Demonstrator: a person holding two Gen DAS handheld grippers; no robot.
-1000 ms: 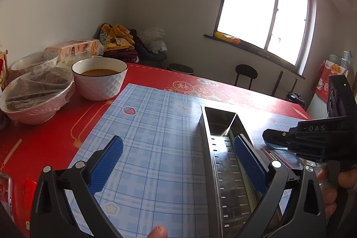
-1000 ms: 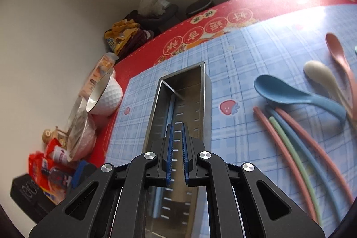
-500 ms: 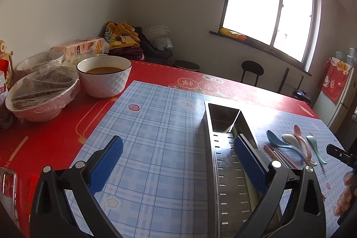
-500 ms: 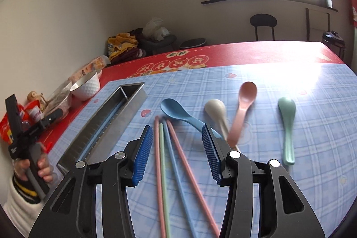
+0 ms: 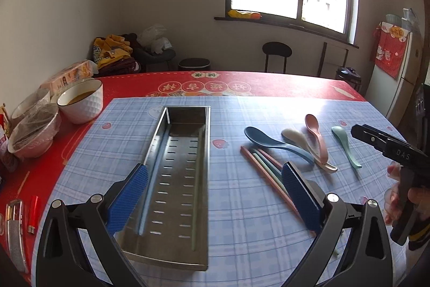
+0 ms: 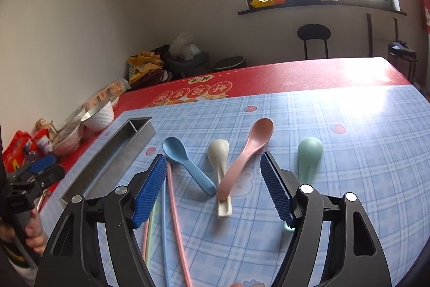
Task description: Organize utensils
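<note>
Your right gripper [image 6: 213,187] is opening its jaws over the spoons with nothing between the pads; your left gripper [image 5: 215,195] stands spread and empty above the steel tray [image 5: 208,179]; two thin sticks, pale blue and pale green, already lie along the tray floor, so I judge the job barely begun; the blue spoon [image 6: 185,166], cream spoon [image 6: 220,166], pink spoon [image 6: 247,152], green spoon [image 6: 309,158] and the loose chopsticks [image 6: 174,219] all wait on the checked mat [image 6: 349,139]; only the left view looks into the tray; the right view shows just its outer wall, but gives the spoons closer, the pink handle crossing the cream.
</note>
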